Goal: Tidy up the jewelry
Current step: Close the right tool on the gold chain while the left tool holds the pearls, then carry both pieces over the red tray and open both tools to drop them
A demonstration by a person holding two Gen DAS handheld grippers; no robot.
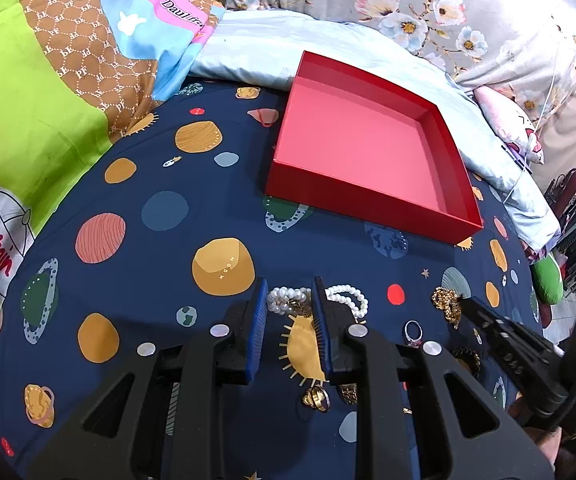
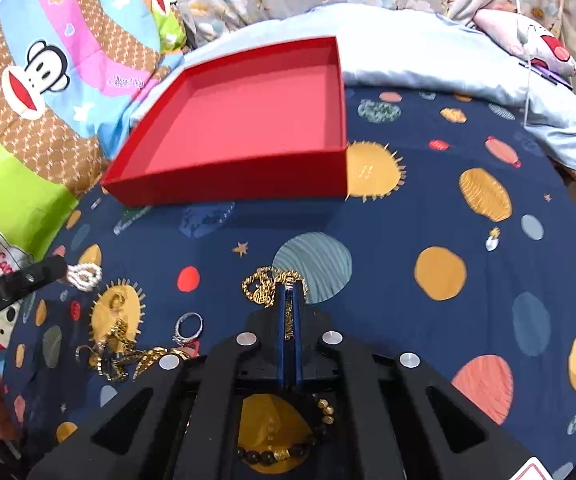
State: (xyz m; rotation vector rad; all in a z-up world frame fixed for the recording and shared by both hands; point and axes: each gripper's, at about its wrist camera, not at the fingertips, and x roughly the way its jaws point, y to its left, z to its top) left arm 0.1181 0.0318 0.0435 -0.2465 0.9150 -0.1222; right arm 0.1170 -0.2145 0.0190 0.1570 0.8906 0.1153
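Tangled gold chain [image 2: 262, 286] was clenched in right gripper [image 2: 289, 300] jaws for the empty red cardboard tray [image 2: 224, 184]; left gripper [image 1: 289, 300] jaws were spread over white pearl bracelet [image 1: 284, 298].

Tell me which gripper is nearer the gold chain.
Right. The right gripper is shut on the gold chain. The left gripper sits apart from it, open around the pearl bracelet.

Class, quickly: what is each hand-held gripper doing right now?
Left hand-held gripper: open, straddling the pearl bracelet.
Right hand-held gripper: closed on the gold chain.
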